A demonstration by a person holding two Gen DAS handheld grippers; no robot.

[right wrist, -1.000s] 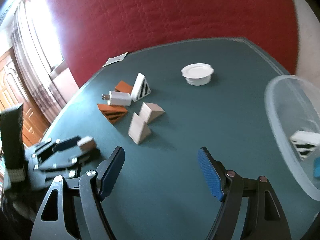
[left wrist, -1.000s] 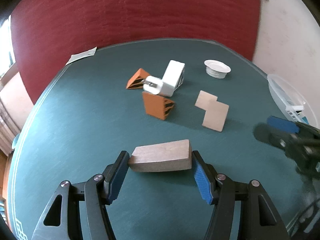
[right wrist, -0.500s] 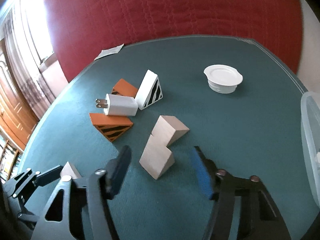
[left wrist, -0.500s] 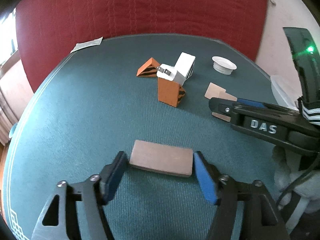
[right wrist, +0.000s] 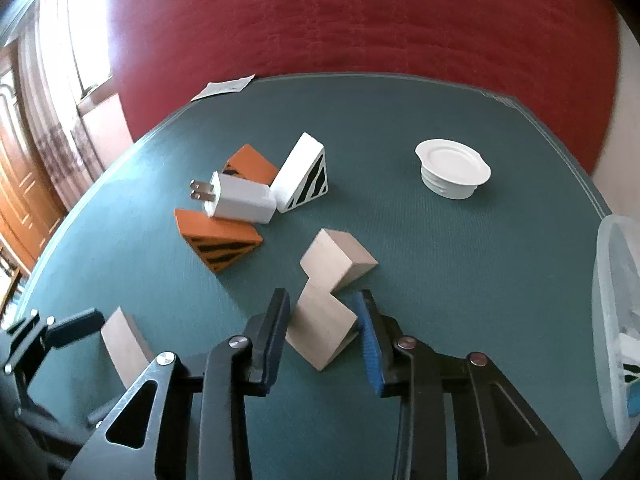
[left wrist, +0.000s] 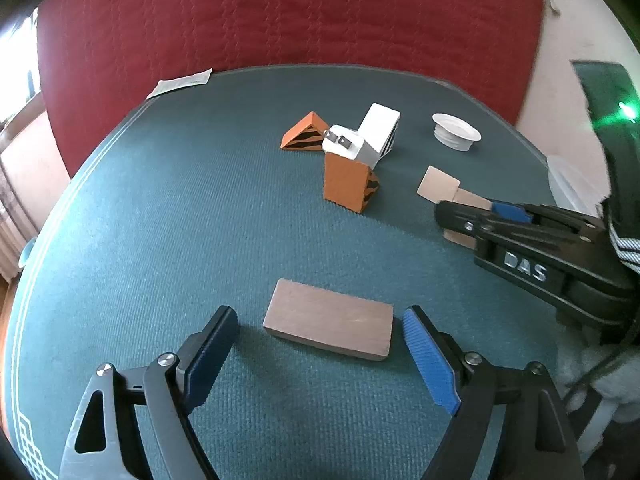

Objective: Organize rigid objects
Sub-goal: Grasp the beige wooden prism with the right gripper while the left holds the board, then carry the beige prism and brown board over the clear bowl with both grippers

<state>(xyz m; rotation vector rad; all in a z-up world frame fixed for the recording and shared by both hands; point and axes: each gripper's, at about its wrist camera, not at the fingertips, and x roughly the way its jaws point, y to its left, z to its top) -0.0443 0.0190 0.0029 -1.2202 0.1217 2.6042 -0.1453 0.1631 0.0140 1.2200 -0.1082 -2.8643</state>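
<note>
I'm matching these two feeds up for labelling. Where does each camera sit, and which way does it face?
Left wrist: on the left gripper, angled down at the flat wood block; its jaws are opening, the right gripper shows.
Right wrist: on the right gripper, angled down, shut on a wood wedge.
Shared: charger, white lid, green table.

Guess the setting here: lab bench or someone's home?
Probably a home room, not a lab: a round table under teal-green cloth, a quilted red padded backing behind it, and panelled wooden doors beside a curtained window.
</note>
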